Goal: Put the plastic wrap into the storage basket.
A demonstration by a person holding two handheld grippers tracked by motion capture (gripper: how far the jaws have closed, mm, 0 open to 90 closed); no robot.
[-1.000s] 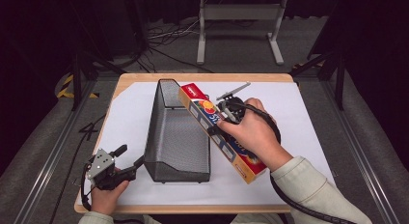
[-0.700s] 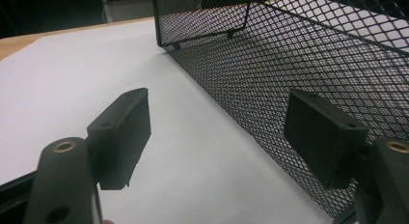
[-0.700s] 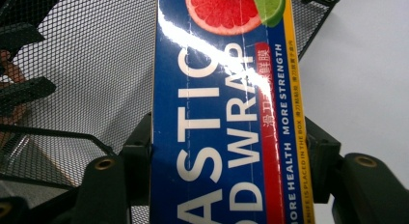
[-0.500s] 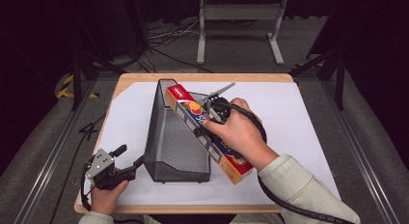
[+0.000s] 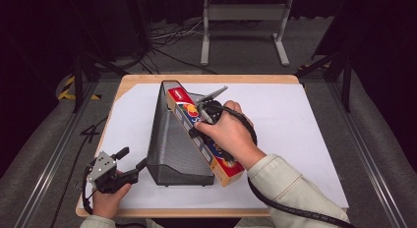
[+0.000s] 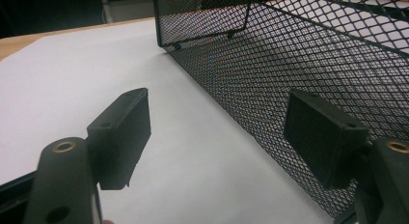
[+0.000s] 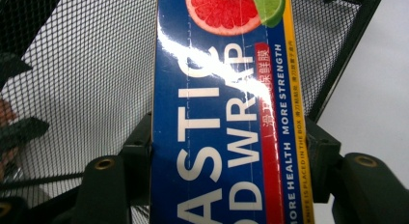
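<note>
Table (image 5: 295, 80): a wooden top carrying a white sheet (image 5: 305, 139) that is covering most of it
Mesh holder (image 5: 172, 139): a black wire-mesh file holder lying on its side on the sheet, left of centre, its open side facing right; in the left gripper view its mesh wall (image 6: 308, 89) is running along the right
Plastic wrap box (image 5: 204, 137): a long blue box with a red end and fruit pictures, leaning aslant against the holder's right edge, far end inside the opening, near end sticking out toward the near right
Right gripper (image 5: 196, 127): its jaws are pressing on both long sides of the box (image 7: 222, 122), gripping it mid-length
Left gripper (image 5: 133, 164): resting at the near left corner, jaws standing wide apart and holding nothing, the right jaw lying just beside the holder's near wall; pads (image 6: 123, 132) are facing bare sheet
</note>
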